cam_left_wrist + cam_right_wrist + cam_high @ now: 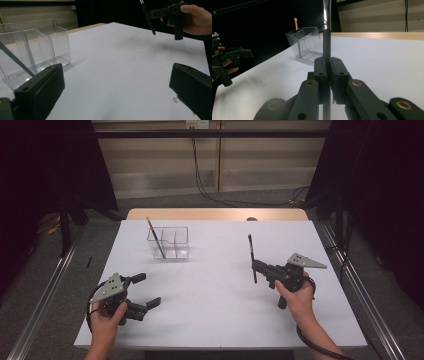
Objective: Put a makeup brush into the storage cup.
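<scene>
We see a white table (215,305) from above, with a person's hands entering from the near edge. The right gripper (256,266) hangs above the table's right half, its jaws pressed together on a dark pen (251,255), which stands nearly upright and clear of the surface. In the right gripper view we see the two black jaws meeting around the pen's (327,45) shaft, which runs up past the top edge of the picture. In the left gripper view we find the same pen (148,17) far off, its tip pointing down at the table and not touching it.

The left gripper (147,291) sits low over the table's near left corner; we see its jaws spread wide apart with nothing between them.

A clear bin (170,242) with compartments stands on the far left of the table, well apart from both grippers. We note a brush (156,237) leaning in its left compartment, its pale tip uppermost.
</scene>
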